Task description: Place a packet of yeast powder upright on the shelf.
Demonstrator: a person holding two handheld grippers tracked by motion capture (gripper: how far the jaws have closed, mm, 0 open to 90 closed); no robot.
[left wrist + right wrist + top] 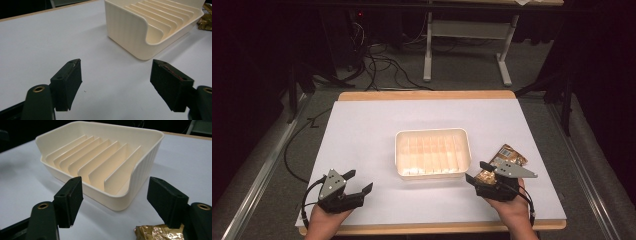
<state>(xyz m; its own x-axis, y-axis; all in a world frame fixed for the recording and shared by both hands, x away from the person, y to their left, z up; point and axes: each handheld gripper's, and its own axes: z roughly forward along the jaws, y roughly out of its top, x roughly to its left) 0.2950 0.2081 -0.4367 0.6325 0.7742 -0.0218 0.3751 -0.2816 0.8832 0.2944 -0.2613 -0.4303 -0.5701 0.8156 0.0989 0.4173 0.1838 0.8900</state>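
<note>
Gold packet (157,232) beneath right fingers (167,202)

High view: fixed above the near edge of the table (362,125), looking forward and down, far enough back to take in the whole top, both grippers, and the floor and desk legs beyond. Left gripper view: low over the table, looking along its own jaws, with the cream tray (130,27) close up at upper right; right gripper view: just as low, aimed straight at the same tray (140,170), very near, gold packet (157,232) at bottom edge. Shared by all three: that tray (432,172) and the white surface around it.
</note>
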